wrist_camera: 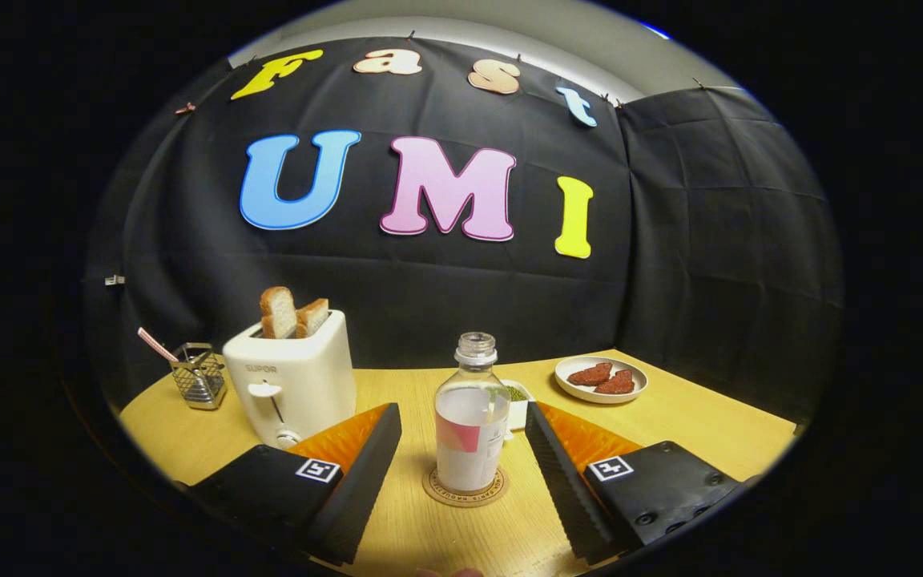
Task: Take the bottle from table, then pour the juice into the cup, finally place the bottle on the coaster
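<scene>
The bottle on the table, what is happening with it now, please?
The bottle stands upright on a round coaster, between the open fingers of the hand-held gripper, which do not touch it. A white cup sits just behind it. A toaster and a plate are on the table.

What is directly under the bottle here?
The bottle stands upright on a round coaster, between the open fingers of the hand-held gripper. Only the coaster's printed rim shows; its centre is covered by the bottle's base.
</scene>
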Action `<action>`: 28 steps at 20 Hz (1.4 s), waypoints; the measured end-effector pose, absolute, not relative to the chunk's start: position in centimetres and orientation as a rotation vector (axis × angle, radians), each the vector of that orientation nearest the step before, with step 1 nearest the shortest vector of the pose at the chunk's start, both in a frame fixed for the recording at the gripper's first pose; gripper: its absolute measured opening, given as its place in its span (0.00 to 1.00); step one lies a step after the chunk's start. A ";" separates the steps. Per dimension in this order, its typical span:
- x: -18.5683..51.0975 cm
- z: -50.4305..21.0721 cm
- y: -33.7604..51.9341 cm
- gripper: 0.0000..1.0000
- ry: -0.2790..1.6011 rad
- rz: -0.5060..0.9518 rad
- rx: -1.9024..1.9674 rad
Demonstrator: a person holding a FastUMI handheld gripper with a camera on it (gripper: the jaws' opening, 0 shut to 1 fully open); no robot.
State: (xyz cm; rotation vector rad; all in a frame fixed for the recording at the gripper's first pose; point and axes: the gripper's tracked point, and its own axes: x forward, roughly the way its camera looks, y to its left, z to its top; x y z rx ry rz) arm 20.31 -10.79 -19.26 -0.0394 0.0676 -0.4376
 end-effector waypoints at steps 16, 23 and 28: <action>11.3 -10.2 -5.7 0.96 0.013 -0.242 -0.053; 7.7 -8.3 -4.5 0.96 0.006 -0.146 -0.040; 6.3 -6.8 -4.8 0.96 0.004 -0.115 -0.018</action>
